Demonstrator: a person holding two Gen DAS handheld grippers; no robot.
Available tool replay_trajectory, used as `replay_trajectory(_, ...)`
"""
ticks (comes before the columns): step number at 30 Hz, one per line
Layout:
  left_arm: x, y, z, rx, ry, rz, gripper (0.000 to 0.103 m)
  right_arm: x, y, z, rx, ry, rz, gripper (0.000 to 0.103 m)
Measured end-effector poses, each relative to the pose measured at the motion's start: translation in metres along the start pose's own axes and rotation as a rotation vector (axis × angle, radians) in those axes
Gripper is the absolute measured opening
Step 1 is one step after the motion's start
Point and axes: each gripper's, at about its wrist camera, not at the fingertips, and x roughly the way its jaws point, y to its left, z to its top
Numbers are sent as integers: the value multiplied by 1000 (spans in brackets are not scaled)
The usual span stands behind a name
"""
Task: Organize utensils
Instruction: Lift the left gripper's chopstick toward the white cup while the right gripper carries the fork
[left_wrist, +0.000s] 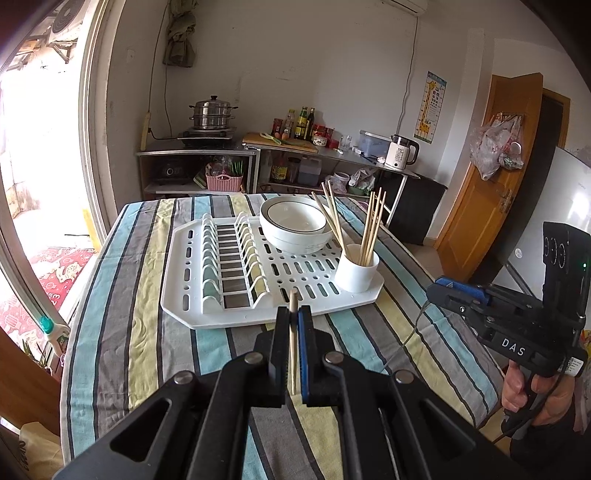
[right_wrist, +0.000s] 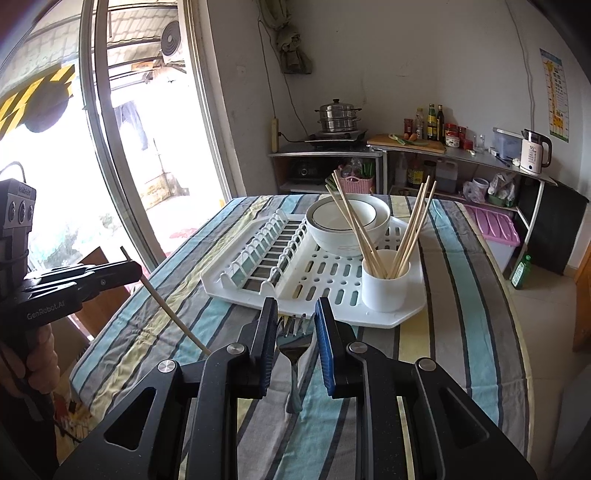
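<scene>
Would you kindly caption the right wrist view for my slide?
Right gripper holds a fork before the white drying rack; chopsticks stand in its cup.

Fork (right_wrist: 293, 354) handle end hidden beneath right tool (right_wrist: 295, 325).

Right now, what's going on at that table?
A person is sorting utensils with a handheld tool in each hand. The left tool is shut on a single wooden chopstick. The right tool holds a metal fork between its pads, tines forward. Both hang above the striped tablecloth, just short of the white drying rack. On the rack, a white cup already holds several chopsticks, beside stacked white bowls.
</scene>
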Motion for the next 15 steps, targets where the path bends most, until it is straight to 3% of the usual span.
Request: replay_trajectory(15, 21, -33, 33, 45, 0, -49, 5, -7, -24, 22, -16, -24, -48, 21)
